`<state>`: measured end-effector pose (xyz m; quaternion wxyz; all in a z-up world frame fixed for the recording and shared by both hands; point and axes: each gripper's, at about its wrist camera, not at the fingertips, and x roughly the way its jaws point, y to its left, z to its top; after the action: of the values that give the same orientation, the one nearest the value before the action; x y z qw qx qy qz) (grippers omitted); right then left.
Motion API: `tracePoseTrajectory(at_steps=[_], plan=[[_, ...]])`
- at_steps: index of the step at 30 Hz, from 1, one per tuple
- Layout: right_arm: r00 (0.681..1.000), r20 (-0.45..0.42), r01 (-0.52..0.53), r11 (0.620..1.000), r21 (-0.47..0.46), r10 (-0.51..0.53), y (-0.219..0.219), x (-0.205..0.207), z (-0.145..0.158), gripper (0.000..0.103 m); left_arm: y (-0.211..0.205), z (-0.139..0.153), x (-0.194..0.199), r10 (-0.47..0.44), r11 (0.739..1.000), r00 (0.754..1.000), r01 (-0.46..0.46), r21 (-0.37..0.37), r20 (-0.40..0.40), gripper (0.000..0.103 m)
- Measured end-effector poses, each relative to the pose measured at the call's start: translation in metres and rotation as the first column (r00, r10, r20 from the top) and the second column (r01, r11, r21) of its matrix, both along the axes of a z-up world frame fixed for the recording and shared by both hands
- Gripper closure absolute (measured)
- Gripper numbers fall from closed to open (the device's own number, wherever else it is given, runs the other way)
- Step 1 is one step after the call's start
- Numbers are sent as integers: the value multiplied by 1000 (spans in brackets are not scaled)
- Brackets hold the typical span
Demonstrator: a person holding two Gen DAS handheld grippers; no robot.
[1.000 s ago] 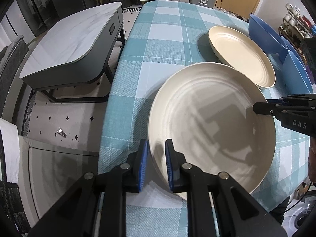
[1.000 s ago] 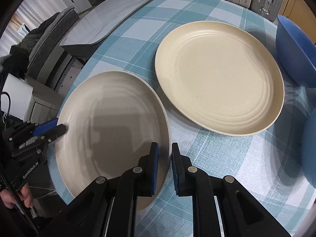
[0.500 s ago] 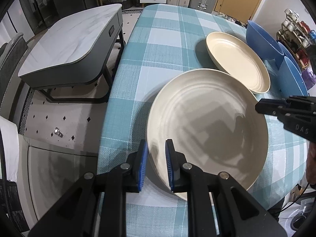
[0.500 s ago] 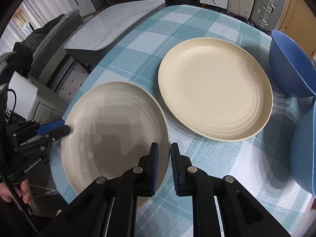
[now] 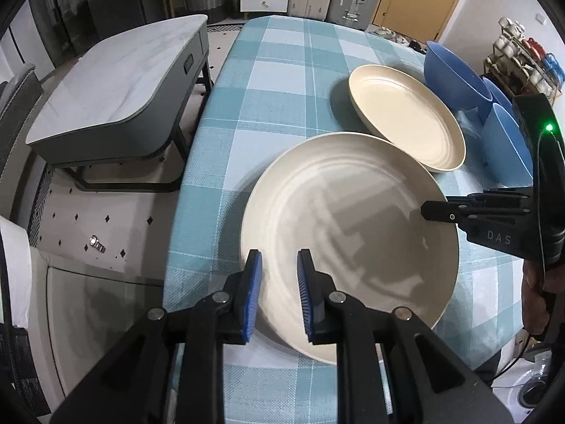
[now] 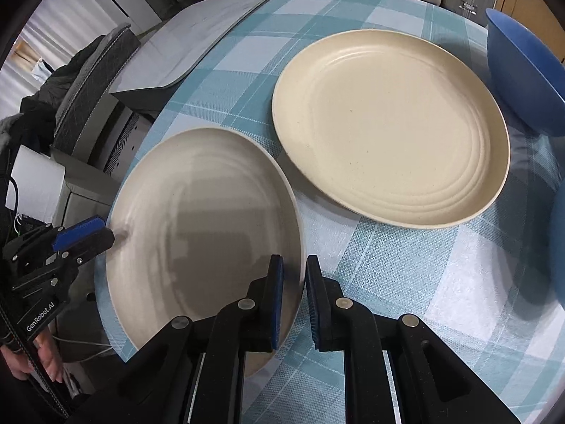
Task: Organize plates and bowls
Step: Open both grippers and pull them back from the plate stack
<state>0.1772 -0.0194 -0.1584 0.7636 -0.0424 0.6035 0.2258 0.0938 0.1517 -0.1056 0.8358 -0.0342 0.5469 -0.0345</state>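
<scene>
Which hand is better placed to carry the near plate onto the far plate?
Right. The right tool grips the near plate on the rim next to the far plate; the left tool, around the opposite rim, is opening its jaws.

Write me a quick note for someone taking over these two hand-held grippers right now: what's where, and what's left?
Left gripper: on the near plate rim, jaws opening.
Right gripper: shut on the opposite rim.
The near plate sits between both grippers at the table's near end. The far plate lies beyond it, with the blue bowls beside that.
Done: no plates stacked yet.
Left: probably set the near plate on the far plate, then sort the bowls.
</scene>
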Motion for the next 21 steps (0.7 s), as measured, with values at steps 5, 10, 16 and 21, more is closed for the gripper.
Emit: tracePoseTrajectory(at_steps=[5, 10, 16, 21], plan=[[996, 89, -16, 998, -55, 21, 4, -11, 8, 90, -3, 8, -10, 10, 999, 998, -13, 46, 62, 82], [984, 179, -15, 998, -65, 26, -8, -24, 27, 90, -9, 28, -22, 23, 997, 989, -33, 71, 145, 81], [961, 268, 57, 997, 46, -67, -43, -39, 63, 90, -25, 63, -37, 6, 997, 957, -27, 68, 291, 55], [927, 341, 122, 986, 117, -155, -69, -65, 84, 89, -43, 72, -43, -19, 999, 951, 5, 45, 308, 53]])
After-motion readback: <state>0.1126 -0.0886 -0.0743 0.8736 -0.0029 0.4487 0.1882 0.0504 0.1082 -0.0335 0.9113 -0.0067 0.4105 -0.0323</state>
